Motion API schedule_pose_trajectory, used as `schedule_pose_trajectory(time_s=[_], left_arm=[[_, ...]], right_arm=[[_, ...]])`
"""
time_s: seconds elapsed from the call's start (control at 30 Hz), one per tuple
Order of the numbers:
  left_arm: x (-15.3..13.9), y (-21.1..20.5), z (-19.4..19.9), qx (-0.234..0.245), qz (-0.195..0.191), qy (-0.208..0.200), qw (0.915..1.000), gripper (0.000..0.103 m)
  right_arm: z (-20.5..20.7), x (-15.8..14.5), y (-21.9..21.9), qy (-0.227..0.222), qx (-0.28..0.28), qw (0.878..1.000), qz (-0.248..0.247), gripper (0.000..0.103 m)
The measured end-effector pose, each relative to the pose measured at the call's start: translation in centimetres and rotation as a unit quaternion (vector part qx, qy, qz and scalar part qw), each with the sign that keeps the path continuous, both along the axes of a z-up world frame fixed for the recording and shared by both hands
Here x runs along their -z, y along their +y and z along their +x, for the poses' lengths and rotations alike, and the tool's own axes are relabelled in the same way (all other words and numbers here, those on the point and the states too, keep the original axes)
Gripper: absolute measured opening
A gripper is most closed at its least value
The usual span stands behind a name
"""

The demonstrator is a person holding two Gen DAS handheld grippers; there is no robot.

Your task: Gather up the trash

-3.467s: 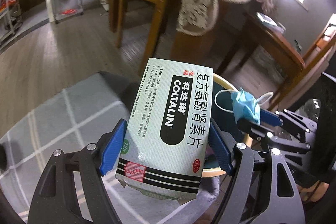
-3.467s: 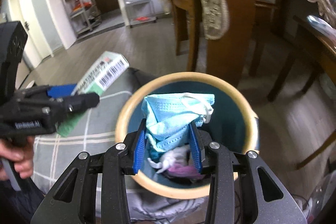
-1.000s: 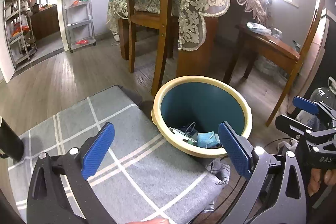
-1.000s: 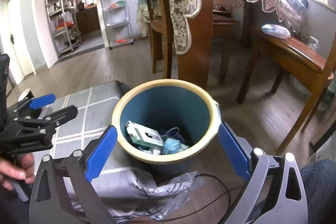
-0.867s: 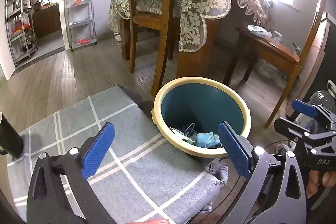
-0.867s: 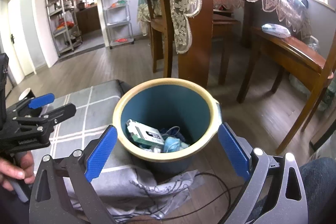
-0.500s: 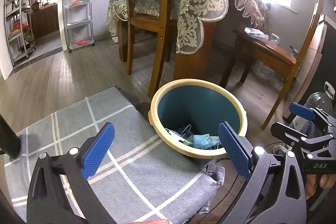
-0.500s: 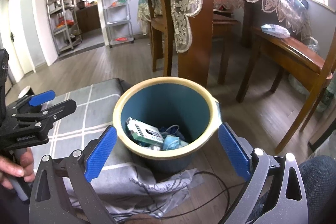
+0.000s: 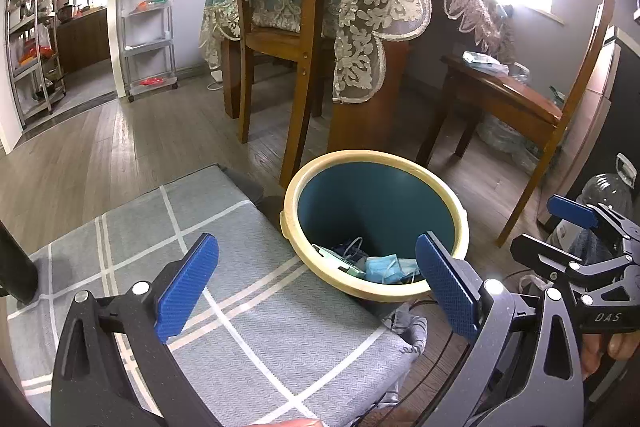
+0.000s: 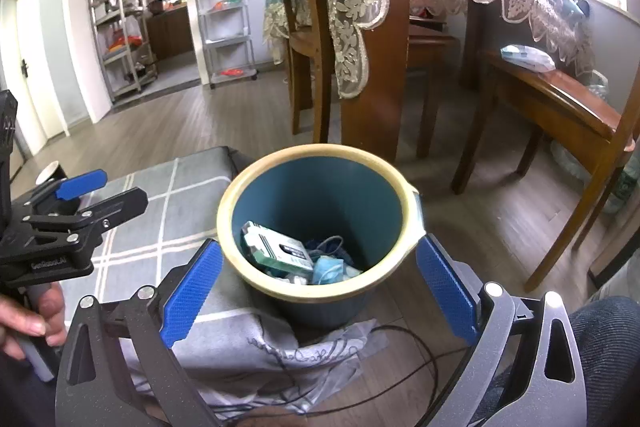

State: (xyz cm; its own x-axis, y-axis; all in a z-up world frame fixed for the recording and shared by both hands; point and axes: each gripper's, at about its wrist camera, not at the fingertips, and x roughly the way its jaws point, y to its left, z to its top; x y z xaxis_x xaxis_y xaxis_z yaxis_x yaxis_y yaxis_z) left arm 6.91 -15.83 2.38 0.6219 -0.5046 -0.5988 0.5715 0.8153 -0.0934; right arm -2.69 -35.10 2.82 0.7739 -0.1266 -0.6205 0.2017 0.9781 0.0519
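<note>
Trash sits at the bottom of the bin (image 10: 320, 163): a medicine box (image 10: 278, 247) and a blue face mask (image 10: 330, 269). My left claw (image 9: 316, 281) and right claw (image 10: 318, 285) both gape wide, holding nothing. Beside the bin lies a grey checked cloth (image 9: 240, 307); behind it stands a chair (image 9: 296, 39) under a lace tablecloth (image 9: 372, 7).

The bin's (image 9: 294, 201) near rim hides most of its trash; print on the box (image 10: 280, 247) is unreadable.
</note>
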Motion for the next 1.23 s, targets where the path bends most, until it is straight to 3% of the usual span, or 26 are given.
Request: schedule_pose_trajectory(time_s=[1.23], left_arm=[[0.09,-0.19,-0.23,0.021,-0.007,0.005,0.9997,0.097]], right_arm=[[0.06,0.01,0.01,0.002,0.000,1.000,0.001,0.097]])
